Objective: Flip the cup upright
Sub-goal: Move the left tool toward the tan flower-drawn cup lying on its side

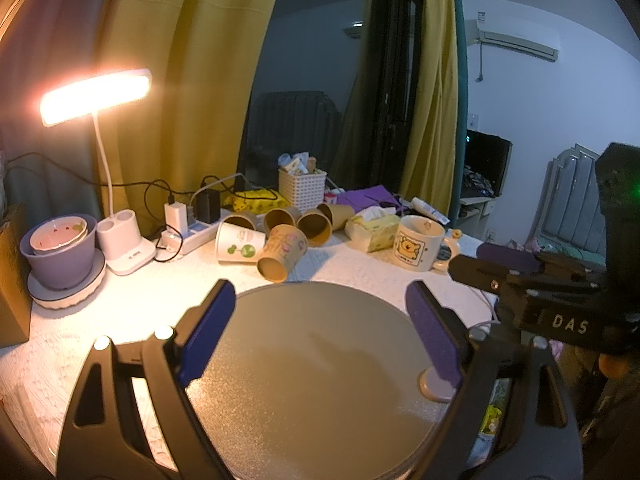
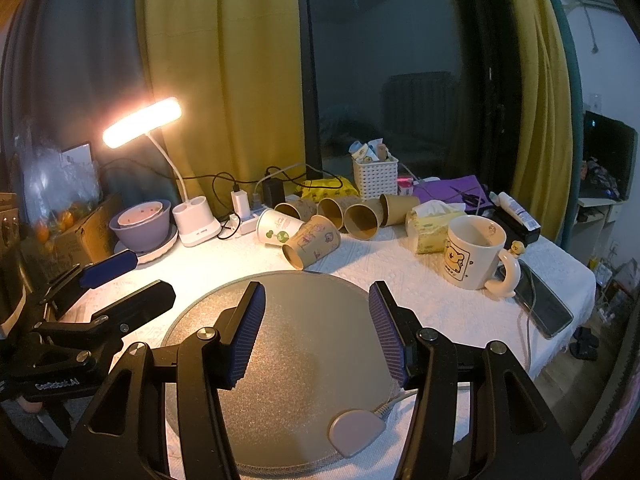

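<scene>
Several paper cups lie on their sides at the back of the table. The nearest is a brown patterned cup (image 1: 282, 253), also in the right wrist view (image 2: 312, 242), its mouth toward me. A white cup with green print (image 1: 239, 243) lies beside it, also in the right wrist view (image 2: 278, 228). Plain brown cups (image 1: 314, 222) lie behind. My left gripper (image 1: 320, 332) is open and empty over a round grey mat (image 1: 320, 380). My right gripper (image 2: 316, 328) is open and empty over the same mat (image 2: 300, 380). The right gripper also shows in the left wrist view (image 1: 492, 262).
A white bear mug (image 2: 474, 252) stands upright at the right, with a tissue pack (image 2: 432, 226) and a phone (image 2: 544, 304) near it. A lit desk lamp (image 2: 140, 122), a purple bowl (image 2: 140, 226), a power strip (image 1: 192, 234) and a white basket (image 2: 375, 178) line the back.
</scene>
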A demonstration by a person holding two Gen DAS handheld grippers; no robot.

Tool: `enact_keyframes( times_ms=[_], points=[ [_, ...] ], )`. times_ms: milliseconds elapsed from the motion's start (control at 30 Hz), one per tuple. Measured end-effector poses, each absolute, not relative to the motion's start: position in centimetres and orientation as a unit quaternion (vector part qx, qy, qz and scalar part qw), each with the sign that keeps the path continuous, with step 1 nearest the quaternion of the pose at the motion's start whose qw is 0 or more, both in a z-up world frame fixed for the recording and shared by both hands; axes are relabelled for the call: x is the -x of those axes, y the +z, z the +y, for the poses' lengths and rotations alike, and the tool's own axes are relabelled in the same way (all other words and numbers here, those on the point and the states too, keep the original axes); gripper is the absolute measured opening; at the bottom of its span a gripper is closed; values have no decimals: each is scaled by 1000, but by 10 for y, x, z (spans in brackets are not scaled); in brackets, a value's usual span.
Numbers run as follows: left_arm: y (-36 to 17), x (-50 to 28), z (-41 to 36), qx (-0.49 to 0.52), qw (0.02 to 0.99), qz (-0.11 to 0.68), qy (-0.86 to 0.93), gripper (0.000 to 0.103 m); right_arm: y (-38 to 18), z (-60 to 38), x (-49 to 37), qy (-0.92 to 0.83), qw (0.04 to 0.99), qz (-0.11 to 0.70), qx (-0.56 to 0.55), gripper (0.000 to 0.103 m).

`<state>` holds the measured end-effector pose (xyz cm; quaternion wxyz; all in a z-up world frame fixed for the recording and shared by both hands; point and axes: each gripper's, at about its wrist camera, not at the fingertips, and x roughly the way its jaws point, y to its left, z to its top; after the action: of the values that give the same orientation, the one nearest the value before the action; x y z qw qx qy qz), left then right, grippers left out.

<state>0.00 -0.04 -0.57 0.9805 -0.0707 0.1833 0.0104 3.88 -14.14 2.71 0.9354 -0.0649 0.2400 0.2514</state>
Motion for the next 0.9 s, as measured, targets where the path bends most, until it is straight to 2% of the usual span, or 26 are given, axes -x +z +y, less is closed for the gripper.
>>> enact_keyframes(
  times_ms=[233,900],
  points=[
    [-14,-16,0,69,976,204,24,88,22,-128,-54,256,931,251,71,57],
    [-52,-150,47,75,946,307,65,88,-34,-107,-208,275,900,328,81,57]
  ],
)
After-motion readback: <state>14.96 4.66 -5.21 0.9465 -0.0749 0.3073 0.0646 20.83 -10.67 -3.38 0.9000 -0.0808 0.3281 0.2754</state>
